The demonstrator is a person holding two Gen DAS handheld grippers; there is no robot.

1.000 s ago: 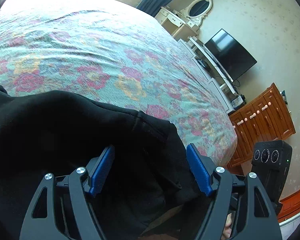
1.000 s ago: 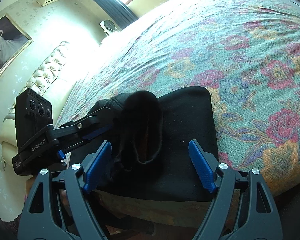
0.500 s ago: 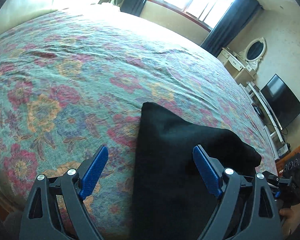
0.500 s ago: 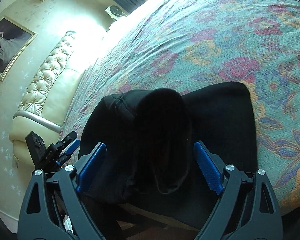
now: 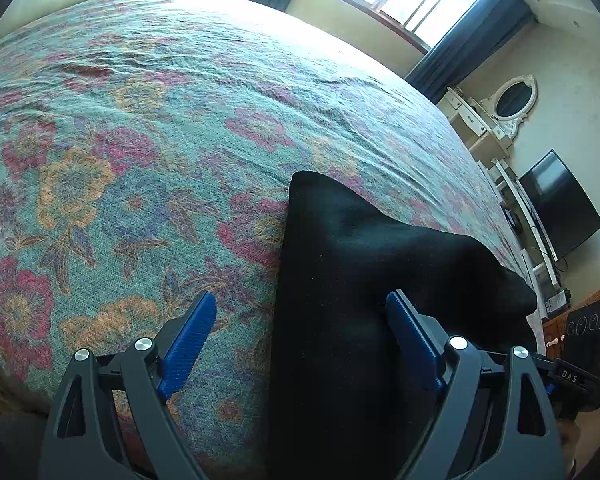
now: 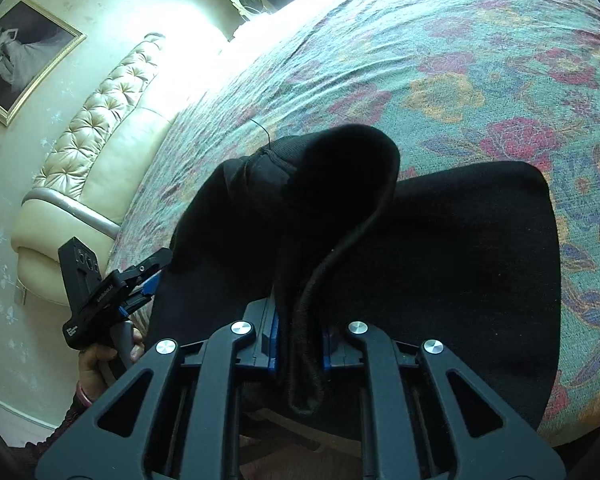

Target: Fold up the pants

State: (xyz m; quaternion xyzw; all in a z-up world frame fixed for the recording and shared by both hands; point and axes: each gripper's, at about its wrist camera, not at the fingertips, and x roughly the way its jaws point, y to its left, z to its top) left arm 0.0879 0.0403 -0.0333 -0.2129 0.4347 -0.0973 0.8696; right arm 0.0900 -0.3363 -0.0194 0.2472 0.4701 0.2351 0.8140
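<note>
The right claw (image 6: 298,344) is clamped tight on a bunched, corded edge of the black pants (image 6: 440,264), its blue pads pressed against the cloth on both sides. From that pinch a thick roll of fabric rises and curls over above the flatter folded part. The left claw (image 5: 300,340) stands wide apart, gripping nothing; its right finger (image 5: 412,332) sits against the dark cloth, the left one over bare bedspread. The pants lie at the near edge of the bed (image 5: 140,160) (a floral cover in teal, red and orange), with one folded corner pointing toward the middle of the bed. Beyond the bed's left side stands a cream tufted sofa (image 6: 96,136), and a framed picture (image 6: 20,52) hangs on the wall above it.
</note>
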